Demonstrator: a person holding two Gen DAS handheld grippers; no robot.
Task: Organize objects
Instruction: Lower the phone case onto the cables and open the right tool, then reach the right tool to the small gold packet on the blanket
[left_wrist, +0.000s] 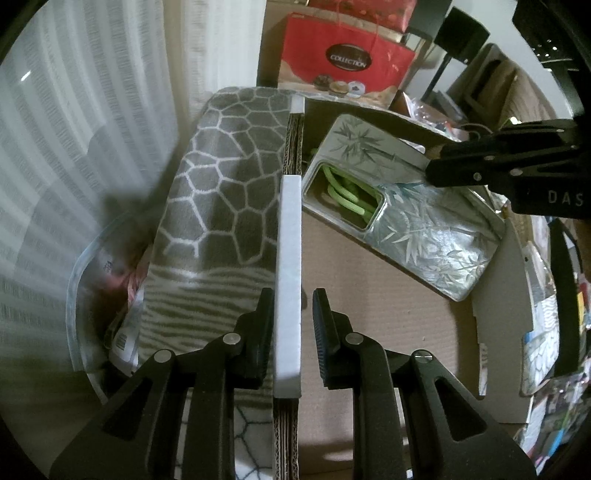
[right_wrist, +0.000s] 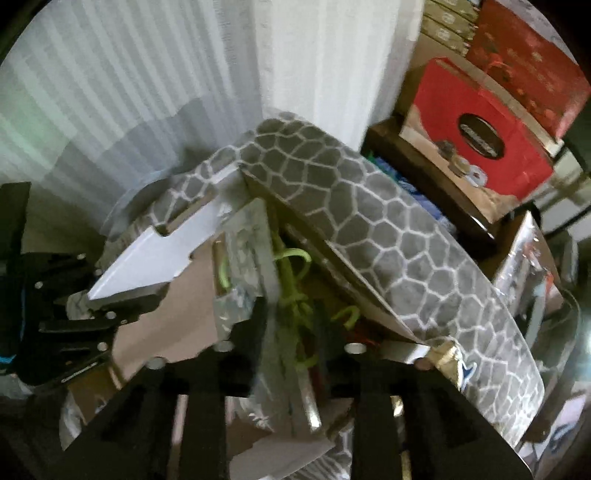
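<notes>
Step in hand: packing the silver bamboo-print bag into the cardboard box, judged from bag lying tilted on the box floor, centre right of the left wrist view, green cord handles showing through its open mouth. Left gripper at bottom centre, straddling the white-edged box wall; fingers nearly together, pinching that wall, probably to steady the box, though a thin slit shows beside the right-hand finger. Grey honeycomb blanket draped outside the wall, left of centre. Right gripper at bottom centre of its own blurred view, fingers part spread with the bag's upper edge between them; no clear squeeze on it, so read as loose. Same gripper reaching in from the upper right of the left wrist view, tips at the bag's rim. Red gift box behind, top centre, untouched. Next move likely needs: right fingers clear of the bag, or a fresh grip to lay it flatter, with care not to snag the cords.
</notes>
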